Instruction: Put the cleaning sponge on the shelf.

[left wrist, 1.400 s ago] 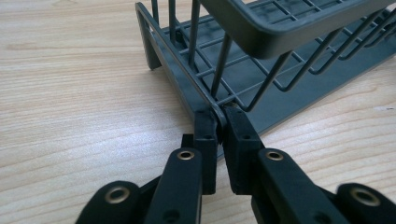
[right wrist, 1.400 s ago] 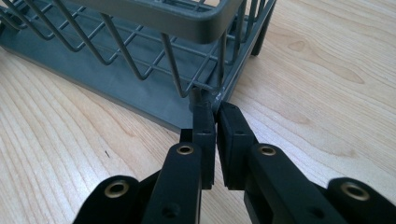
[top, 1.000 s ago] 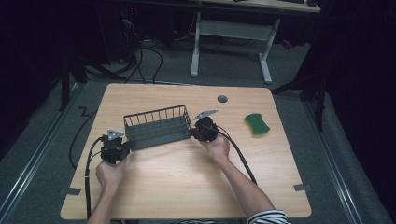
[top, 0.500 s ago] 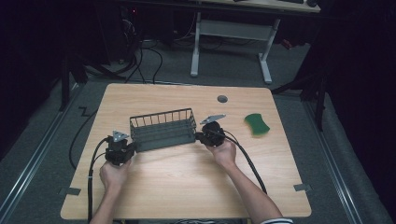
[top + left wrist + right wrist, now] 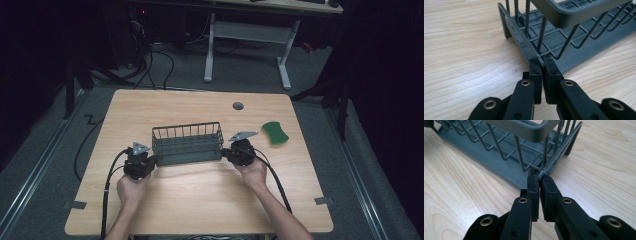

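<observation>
Basket (image 5: 187, 144): dark grey wire grid with a dark grey rim and base.
Table (image 5: 200, 200): pale wood grain.
Sponge (image 5: 275, 133), right of the basket: green.
Left gripper (image 5: 540, 63): black, brass-coloured rivets.
Right gripper (image 5: 539, 178): black, same rivets.

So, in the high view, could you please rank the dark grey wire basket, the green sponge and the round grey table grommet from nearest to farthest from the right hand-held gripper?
1. Dark grey wire basket: gripped at its right end by the right hand-held gripper.
2. Green sponge: to the gripper's right, slightly beyond it.
3. Round grey table grommet: near the table's far edge.
</observation>
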Motion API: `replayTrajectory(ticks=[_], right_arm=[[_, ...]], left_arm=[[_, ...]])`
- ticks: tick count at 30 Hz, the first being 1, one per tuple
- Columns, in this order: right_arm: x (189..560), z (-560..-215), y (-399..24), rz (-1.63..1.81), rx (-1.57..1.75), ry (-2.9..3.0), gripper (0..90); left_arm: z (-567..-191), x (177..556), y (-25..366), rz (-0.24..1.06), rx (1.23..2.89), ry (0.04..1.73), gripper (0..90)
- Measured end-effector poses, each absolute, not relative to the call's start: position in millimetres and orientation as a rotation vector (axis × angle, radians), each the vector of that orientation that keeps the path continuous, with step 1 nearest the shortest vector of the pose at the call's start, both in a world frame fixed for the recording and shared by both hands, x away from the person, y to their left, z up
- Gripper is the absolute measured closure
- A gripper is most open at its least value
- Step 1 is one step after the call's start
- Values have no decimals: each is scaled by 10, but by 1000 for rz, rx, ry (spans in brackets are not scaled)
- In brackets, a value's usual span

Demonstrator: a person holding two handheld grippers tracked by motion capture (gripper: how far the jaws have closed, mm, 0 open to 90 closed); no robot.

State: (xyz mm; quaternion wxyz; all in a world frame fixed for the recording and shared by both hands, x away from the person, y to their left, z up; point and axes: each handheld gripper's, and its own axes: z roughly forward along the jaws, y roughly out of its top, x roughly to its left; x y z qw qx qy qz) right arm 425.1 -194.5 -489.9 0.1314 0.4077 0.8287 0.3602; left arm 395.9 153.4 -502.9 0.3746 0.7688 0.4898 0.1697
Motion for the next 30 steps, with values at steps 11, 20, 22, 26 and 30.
replayTrajectory(ticks=[11,20,22,26,30], right_arm=[[4013,-4868,-2157,1024,1198,2384,861],[3783,-4906,-2350,1020,1235,2358,861],[3739,-4911,-2392,1019,1235,2351,861],[3655,-4917,-2485,1022,1255,2333,861],[3600,-4932,-2562,1022,1279,2315,860]], left_arm=[[-5032,3929,1339,418,1995,1188,867],[-5034,3896,1148,398,2032,1138,866],[-5033,3889,1110,393,2039,1125,867],[-5035,3864,1025,381,2051,1100,866],[-5039,3822,958,379,2071,1078,864]])
